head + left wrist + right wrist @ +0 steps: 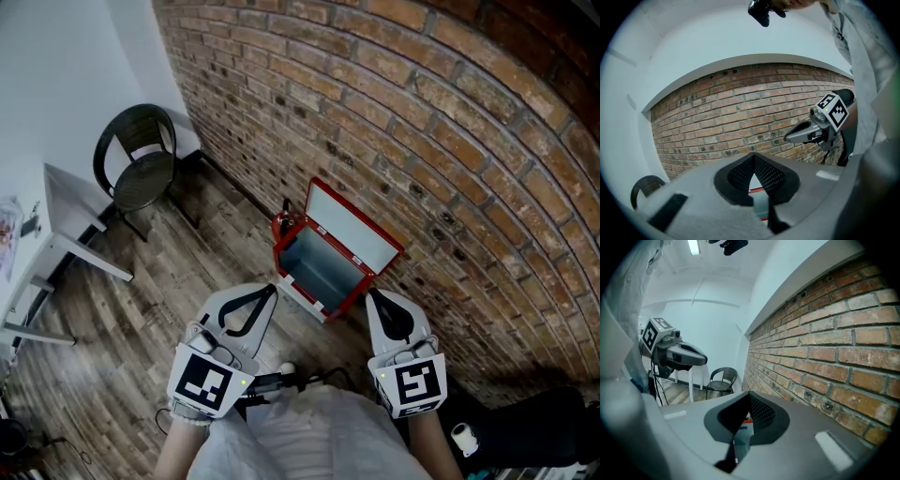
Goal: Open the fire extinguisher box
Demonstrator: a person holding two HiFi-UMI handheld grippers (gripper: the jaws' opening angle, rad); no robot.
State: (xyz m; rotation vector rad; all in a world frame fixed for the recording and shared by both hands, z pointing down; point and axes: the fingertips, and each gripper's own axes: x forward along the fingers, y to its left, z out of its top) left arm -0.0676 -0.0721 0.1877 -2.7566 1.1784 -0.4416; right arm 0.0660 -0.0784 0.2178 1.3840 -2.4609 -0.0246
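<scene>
Red sheet-metal fire extinguisher box (323, 267) sits on the wooden plank floor (178, 262) against the brick wall (450, 141), with its hinged lid (352, 230) up. We hold the left gripper (271, 290) and right gripper (373, 296) closed and empty, just short of it. The lid looks stiff and light; we'd take its free edge.

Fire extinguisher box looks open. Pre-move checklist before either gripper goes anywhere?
1. Lid of the fire extinguisher box raised, leaning back toward the brick wall: ok.
2. Left gripper jaws together, nothing between them: ok.
3. Right gripper jaws together, nothing between them: ok.
4. Both grippers apart from the box: ok.
5. What lies inside the box: cannot tell.
6. Chair well off from the box: ok.
</scene>
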